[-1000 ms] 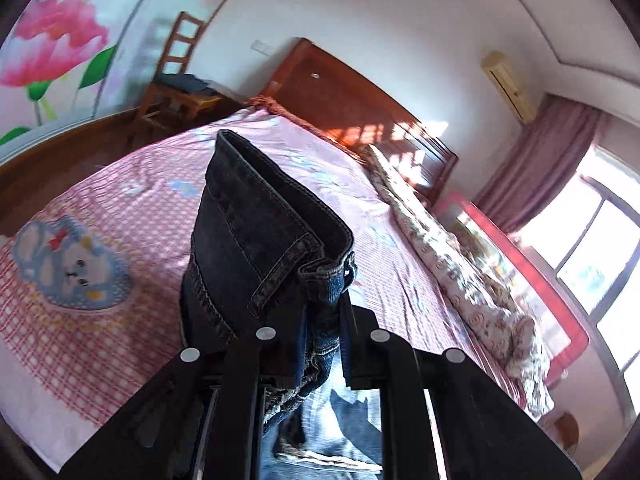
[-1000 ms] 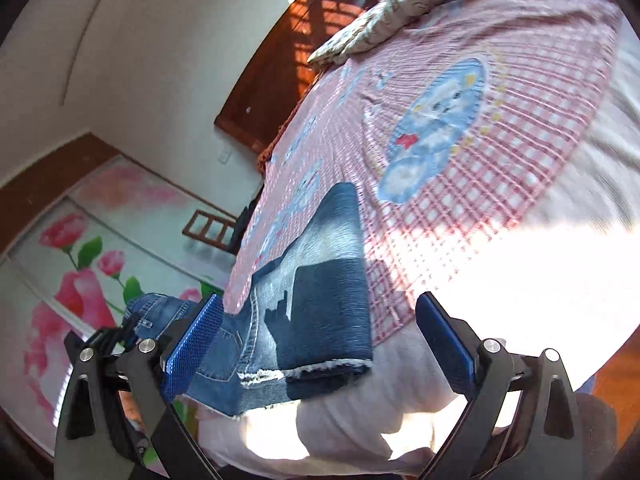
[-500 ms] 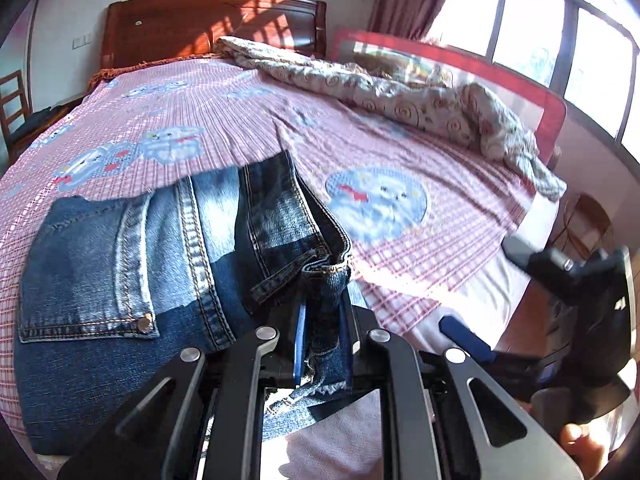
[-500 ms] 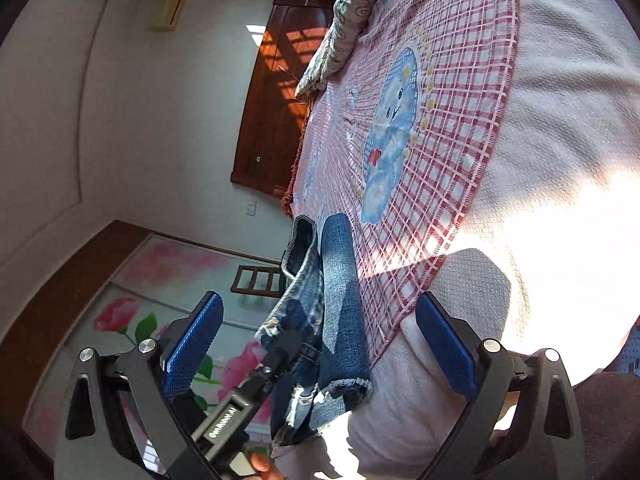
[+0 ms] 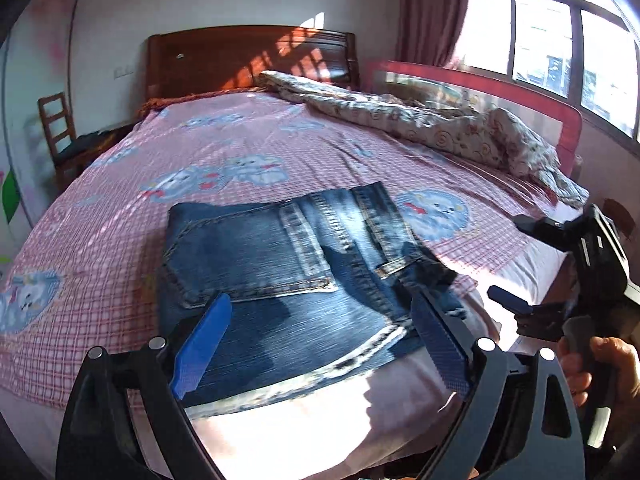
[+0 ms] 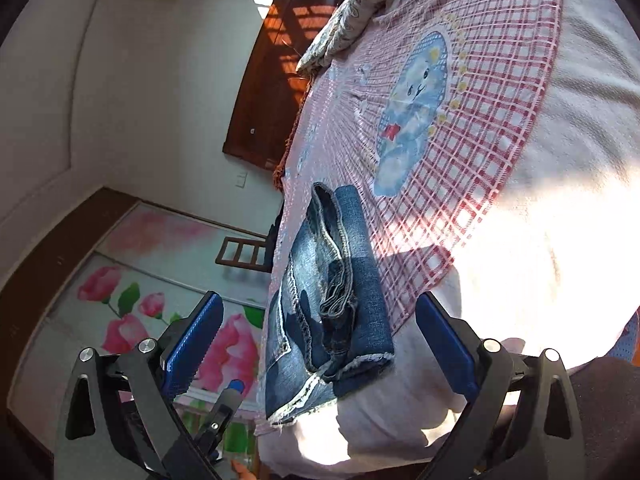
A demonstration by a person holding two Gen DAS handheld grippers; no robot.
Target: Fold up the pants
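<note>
The blue jeans (image 5: 288, 280) lie folded in a compact stack near the foot edge of the bed (image 5: 100, 240), back pocket up. My left gripper (image 5: 320, 344) is open and empty, just above the near edge of the stack. My right gripper (image 6: 320, 344) is open and empty, off the bed's right side, and it shows in the left wrist view (image 5: 568, 280) held by a hand. The right wrist view shows the jeans (image 6: 332, 300) edge-on with their layers stacked.
A crumpled patterned quilt (image 5: 420, 128) lies along the far right of the bed by a red guard rail (image 5: 480, 92). A wooden headboard (image 5: 248, 60) stands at the back. A wooden chair (image 5: 60, 136) stands at the left by the wall.
My left gripper laid the held waistband part of the jeans down onto the stack, opened and let go. My right gripper stayed open beside the bed.
</note>
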